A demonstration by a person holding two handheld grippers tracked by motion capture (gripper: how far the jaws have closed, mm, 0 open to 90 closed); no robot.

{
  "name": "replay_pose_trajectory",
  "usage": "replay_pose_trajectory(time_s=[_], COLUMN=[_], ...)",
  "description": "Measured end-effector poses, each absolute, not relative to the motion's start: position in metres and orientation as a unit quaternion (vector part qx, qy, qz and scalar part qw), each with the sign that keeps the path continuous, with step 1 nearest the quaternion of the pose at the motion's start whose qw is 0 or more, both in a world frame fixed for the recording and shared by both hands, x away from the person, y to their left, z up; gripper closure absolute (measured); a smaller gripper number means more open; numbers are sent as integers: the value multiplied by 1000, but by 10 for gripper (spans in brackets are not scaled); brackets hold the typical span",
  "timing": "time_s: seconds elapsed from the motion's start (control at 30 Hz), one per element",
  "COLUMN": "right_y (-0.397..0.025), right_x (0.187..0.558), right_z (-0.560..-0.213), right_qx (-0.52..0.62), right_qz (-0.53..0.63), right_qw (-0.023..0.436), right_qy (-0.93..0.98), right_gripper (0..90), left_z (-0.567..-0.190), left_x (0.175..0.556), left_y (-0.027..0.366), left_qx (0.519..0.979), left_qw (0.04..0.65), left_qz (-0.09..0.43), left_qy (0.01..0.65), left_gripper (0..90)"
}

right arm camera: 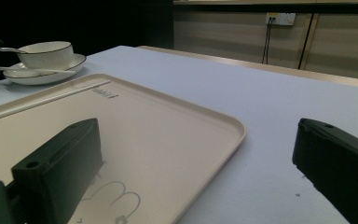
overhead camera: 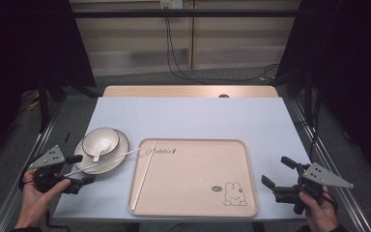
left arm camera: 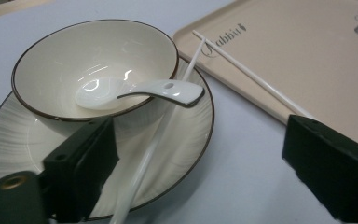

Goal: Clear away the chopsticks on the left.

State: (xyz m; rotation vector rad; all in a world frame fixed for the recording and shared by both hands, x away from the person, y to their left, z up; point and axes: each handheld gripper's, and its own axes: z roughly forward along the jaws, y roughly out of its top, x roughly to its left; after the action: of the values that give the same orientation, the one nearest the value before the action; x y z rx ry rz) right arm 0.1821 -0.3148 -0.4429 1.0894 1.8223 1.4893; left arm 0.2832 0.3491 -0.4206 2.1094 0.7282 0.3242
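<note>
A white bowl [overhead camera: 101, 140] [left arm camera: 93, 51] stands on a dark-rimmed white plate [overhead camera: 121, 162] [left arm camera: 186, 135] at the table's left, with a white spoon [overhead camera: 98, 152] [left arm camera: 158, 91] resting in it. One white chopstick [overhead camera: 111, 160] [left arm camera: 154, 149] lies across the plate toward the corner of the beige rabbit tray [overhead camera: 193, 176] [left arm camera: 317, 56] [right arm camera: 168, 121]. A second chopstick [overhead camera: 144, 176] [left arm camera: 251, 74] lies inside the tray along its left side. My left gripper [overhead camera: 84, 169] [left arm camera: 205, 182] is open just in front of the plate, the first chopstick's near end between its jaws. My right gripper [overhead camera: 275, 170] [right arm camera: 196, 154] is open beside the tray's right edge.
A wooden strip [overhead camera: 188, 91] borders the table's far edge. Metal rails [overhead camera: 321, 154] run along both sides of the table. Cables [overhead camera: 174, 67] trail over the floor behind it. Bare tabletop [overhead camera: 188, 118] lies beyond the tray.
</note>
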Motion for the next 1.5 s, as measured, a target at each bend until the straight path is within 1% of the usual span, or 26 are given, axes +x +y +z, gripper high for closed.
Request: replay_pose_trajectory(time_s=[0.03,0.1,0.23,0.27,0.33,0.43,0.47,0.6,0.63,0.83,0.87,0.9,0.97,1.07,1.23,1.5], right_y=[-315,-315,-315,-315,-315,-315,-315,-315,-315,-315,-315,-315,-315,-315,-315,-315], right_x=[182,182,182,182,182,182,182,182,182,182,182,182,182,182,182,182], right_z=[-443,-443,-443,-443,-443,-443,-443,-443,-443,-443,-443,-443,-443,-443,-443,-443], right_qx=[405,404,402,402,403,401,401,404,403,402,402,401,402,402,402,401], right_qz=[554,553,553,553,552,552,552,552,553,553,553,553,553,552,551,550], right_qw=[270,270,271,272,272,269,271,271,270,269,269,269,269,269,268,268], right_qy=[676,677,678,677,677,680,679,677,678,678,678,679,679,680,680,682], right_gripper=[9,9,9,9,9,9,9,9,9,9,9,9,9,9,9,9], left_z=[-421,-422,-428,-430,-433,-437,-438,-442,-442,-444,-445,-445,-446,-447,-446,-447], left_x=[286,291,299,300,303,307,308,312,313,316,316,316,316,318,321,324], left_y=[350,353,358,358,358,360,360,358,357,353,352,351,347,343,339,325], left_qx=[846,849,845,847,853,858,862,869,869,879,879,879,884,890,891,901], left_qw=[425,418,414,410,400,396,390,375,372,353,358,359,353,347,346,330], left_qz=[127,123,123,122,120,122,119,115,116,115,113,111,112,104,94,80], left_qy=[295,300,316,317,311,303,303,303,304,297,294,295,287,278,280,270], left_gripper=[139,123,128,176,186,293,343,459,507,591,606,634,664,698,749,756])
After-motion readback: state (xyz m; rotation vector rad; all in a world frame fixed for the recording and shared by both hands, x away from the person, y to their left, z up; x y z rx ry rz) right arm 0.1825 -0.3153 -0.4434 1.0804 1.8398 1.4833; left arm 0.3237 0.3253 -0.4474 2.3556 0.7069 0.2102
